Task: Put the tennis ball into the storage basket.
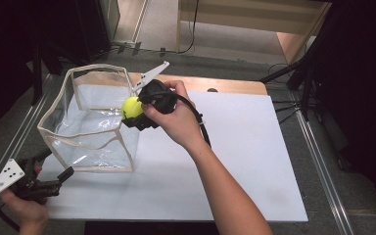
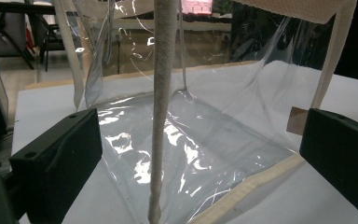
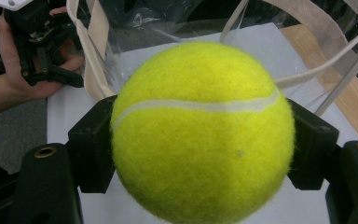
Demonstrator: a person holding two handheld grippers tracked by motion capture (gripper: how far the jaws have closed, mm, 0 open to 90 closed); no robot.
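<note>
Yellow tennis ball (image 1: 131, 107) at rim of clear bag (image 1: 89, 128), upright, open.

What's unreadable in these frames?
- High view: right gripper jaws, hidden by the tennis ball and hand.
- Right gripper view: bag floor, blocked by the ball.
- Left gripper view: left gripper body, cut off by the bottom edge.

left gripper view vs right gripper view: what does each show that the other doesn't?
Left gripper view alone: its own open black jaws flanking the bag's near corner seam, with the bag floor behind it.

Right gripper view alone: the tennis ball clamped in the right gripper, and farther off the person's other hand holding the left gripper.

Both: the clear bag with its cream trim, and the white sheet under it.
</note>
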